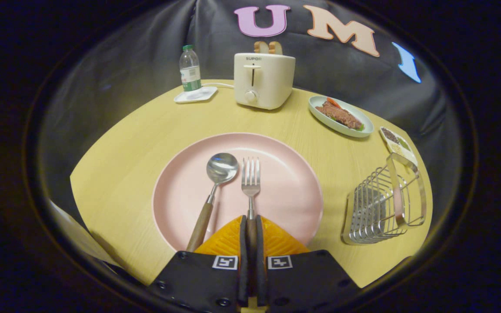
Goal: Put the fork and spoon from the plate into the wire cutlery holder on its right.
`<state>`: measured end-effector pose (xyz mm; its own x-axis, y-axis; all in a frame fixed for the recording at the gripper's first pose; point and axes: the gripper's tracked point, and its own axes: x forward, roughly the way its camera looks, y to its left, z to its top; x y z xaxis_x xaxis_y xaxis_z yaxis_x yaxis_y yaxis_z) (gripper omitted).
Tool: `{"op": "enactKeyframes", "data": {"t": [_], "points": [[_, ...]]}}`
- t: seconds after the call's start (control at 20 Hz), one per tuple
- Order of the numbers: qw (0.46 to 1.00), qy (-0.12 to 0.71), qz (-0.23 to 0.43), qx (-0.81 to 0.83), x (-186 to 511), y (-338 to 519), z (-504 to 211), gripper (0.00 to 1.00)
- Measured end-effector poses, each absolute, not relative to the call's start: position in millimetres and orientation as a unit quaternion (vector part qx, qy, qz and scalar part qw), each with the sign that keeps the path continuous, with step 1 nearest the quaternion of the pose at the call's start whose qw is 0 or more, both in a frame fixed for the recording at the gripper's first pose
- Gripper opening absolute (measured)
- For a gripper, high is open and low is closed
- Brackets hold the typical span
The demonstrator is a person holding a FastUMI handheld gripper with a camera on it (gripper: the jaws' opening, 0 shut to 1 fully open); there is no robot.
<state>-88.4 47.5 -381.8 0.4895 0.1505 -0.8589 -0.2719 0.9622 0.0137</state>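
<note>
1. Spoon (215, 184) lies left of centre on the pink plate (294, 204), untouched.
2. Centre: tool (251, 226) clamped on the fork (250, 178) handle, fork flat on the plate; pick-up step.
3. Lower right: wire cutlery holder (383, 204) on the surface; next, probably lift and carry rightward, drop in.
</note>
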Motion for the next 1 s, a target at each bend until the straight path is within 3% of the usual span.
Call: {"op": "enactKeyframes", "data": {"t": [0.05, 1.0], "points": [[0.861, 0.489, 0.122, -0.062, -87.3, 47.0, -382.0, 0.08], [0.841, 0.501, 0.183, -0.091, -80.2, 15.7, -305.5, 0.08]]}}
